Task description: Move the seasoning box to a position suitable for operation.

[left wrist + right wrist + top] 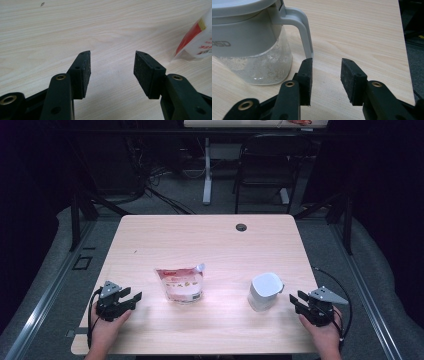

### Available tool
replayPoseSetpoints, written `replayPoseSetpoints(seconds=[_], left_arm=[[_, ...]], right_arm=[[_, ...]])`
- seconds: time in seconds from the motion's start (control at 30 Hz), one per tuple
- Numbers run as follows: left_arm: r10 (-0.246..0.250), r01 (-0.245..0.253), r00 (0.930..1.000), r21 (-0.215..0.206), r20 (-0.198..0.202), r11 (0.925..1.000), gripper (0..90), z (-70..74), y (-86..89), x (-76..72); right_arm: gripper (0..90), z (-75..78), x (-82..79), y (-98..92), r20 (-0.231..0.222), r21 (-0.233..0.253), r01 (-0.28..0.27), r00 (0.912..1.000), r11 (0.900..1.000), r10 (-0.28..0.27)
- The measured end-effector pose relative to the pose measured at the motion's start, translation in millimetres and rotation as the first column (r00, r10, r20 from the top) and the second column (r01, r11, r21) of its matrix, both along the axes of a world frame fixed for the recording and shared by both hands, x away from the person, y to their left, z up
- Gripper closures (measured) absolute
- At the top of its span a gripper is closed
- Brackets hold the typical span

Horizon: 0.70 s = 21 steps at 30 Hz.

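Both my claws stood wide and empty, my left claw [131,300] left of the pouch [181,283], my right claw [298,301] just right of the jug [264,291]. I judged this the reach; next, my right claw needed the jug's handle [300,30] between its jaws.

Overhead view; two close table-level views

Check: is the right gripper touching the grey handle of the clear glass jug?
Apart. In the high view, bare table shows between the right gripper and the jug. In the right gripper view, its open jaws hold nothing; the handle stands beyond the tips.
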<state>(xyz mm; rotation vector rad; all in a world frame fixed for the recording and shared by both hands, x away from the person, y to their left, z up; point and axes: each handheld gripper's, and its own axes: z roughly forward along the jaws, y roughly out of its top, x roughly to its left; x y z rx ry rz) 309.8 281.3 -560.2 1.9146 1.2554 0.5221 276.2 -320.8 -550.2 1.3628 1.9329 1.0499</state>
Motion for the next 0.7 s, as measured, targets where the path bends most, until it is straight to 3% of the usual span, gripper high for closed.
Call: replayPoseSetpoints(seconds=[0.43, 0.57, 0.7], left_arm=[[-0.006, 0.007, 0.9999, 0.016, -0.009, 0.9999, 47.4, -0.5, 2.7, -5.4], [0.0, 0.0, 1.0, -0.028, -0.002, 0.9996, 47.3, 1.4, 3.4, -7.3], [-0.012, 0.012, 0.9999, -0.01, -0.004, 0.9999, 47.3, 0.8, 1.2, -6.2]], right_arm=[[69.2, 3.6, 5.5, 10.1, 0.011, -0.013, -0.037, 0.9992, 0.999, 0.038], [70.9, 4.5, 3.7, 14.1, 0.014, -0.025, -0.041, 0.9991, 0.999, 0.041], [71.5, 4.3, 6.9, 17.2, 0.018, -0.031, -0.043, 0.9989, 0.999, 0.044]])
